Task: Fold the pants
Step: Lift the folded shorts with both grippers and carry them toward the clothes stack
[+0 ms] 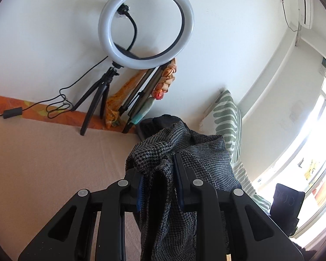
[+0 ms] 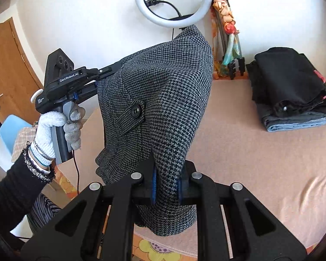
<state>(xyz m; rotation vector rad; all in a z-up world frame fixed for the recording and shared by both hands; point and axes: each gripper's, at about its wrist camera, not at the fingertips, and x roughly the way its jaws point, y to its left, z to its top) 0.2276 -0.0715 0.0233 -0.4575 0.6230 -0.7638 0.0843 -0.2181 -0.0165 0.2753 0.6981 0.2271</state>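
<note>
Gripping houndstooth pants [image 2: 163, 100] aloft, left gripper [image 1: 158, 180], right gripper [image 2: 166, 187] clamped

White lettering reading "GenRobot.AI" runs along the side of the black handheld left gripper [image 2: 110, 70], seen from the right wrist view. Below it, on the same black body just above the grip, sits a smaller white label, too small to read.
</note>
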